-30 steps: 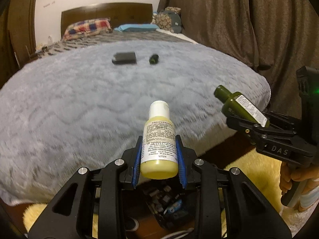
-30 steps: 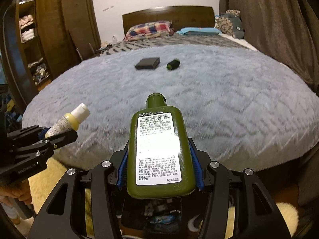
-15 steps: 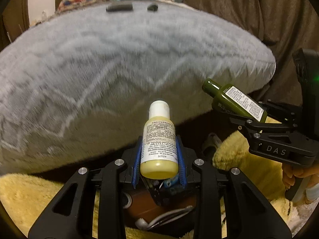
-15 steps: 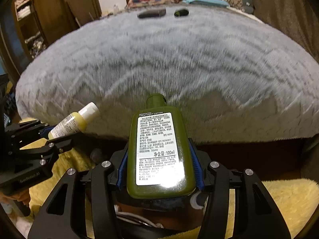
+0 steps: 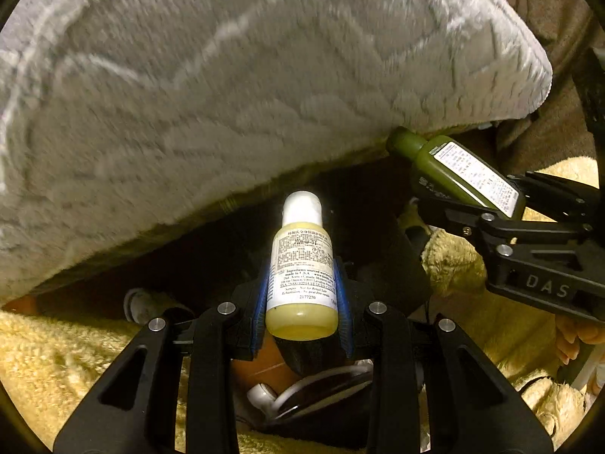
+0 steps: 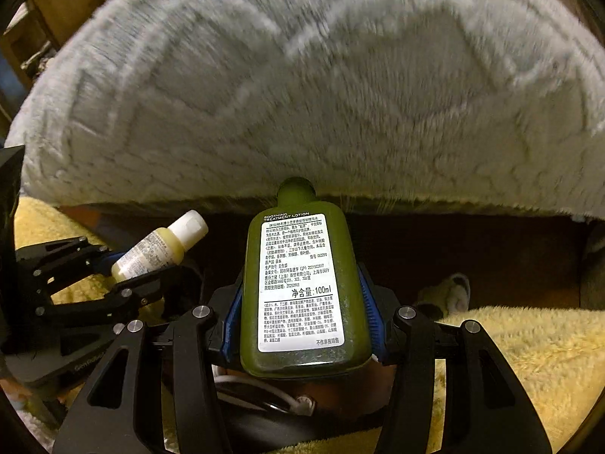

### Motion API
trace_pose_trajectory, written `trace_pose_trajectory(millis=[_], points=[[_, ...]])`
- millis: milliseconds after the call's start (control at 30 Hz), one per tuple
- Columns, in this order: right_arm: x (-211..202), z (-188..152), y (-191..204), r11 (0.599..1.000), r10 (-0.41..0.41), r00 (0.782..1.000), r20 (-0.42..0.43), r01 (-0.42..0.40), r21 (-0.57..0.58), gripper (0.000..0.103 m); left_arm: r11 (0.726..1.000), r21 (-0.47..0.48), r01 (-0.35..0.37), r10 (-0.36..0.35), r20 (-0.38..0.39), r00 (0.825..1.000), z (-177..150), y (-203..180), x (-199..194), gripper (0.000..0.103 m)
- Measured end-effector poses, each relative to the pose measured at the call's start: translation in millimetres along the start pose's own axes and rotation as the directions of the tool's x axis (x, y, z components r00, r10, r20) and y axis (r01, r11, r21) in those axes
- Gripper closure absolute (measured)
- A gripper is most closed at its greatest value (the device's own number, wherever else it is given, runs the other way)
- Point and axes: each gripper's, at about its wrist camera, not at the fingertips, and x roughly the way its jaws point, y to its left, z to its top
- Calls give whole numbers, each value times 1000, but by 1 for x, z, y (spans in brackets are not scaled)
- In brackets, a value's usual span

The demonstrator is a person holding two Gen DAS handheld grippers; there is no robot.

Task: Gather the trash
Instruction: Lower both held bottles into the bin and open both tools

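Observation:
My left gripper (image 5: 301, 302) is shut on a small yellow bottle (image 5: 300, 265) with a white cap and a paper label. My right gripper (image 6: 300, 317) is shut on a dark green lotion bottle (image 6: 298, 283) with a white label. Each gripper also shows in the other's view: the right gripper with the green bottle (image 5: 461, 170) at the right of the left wrist view, the left gripper with the yellow bottle (image 6: 159, 246) at the left of the right wrist view. Both are held low, in front of the bed's edge, above the floor.
A grey fluffy blanket (image 5: 227, 75) hangs over the bed edge and fills the upper half of both views. A yellow fluffy rug (image 6: 529, 359) lies on the floor. White cables (image 5: 287, 393) and a dark object lie below the grippers. A slipper (image 6: 450, 295) sits near the bed base.
Both grippers have dropped and tilted down with their bottles. The bed top, with its black box and small dark item, has left the view; the floor under the bed edge now shows.

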Motion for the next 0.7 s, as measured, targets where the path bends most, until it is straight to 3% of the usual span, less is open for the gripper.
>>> trace_pose_trajectory(millis=[367,433,567,700], points=[[18,-3,-4,999,15,999,-37,-14,45,49,997,-50,60,-63,-69,996,-8,9,18,73],[19,7,-10,998,14,999,-35,-12,53,43,996,-56,66,-70,-70,995,-10,10,18,62],[14,12,-17,998,2,1000,-21,0,64,37,997,-62,50,-54,-60,997,-9,12,15,54],[4,15,-19,998,-15,1000,-2,15,66,30,998,-63,20,-22,-32,999,-6,12,3,38]])
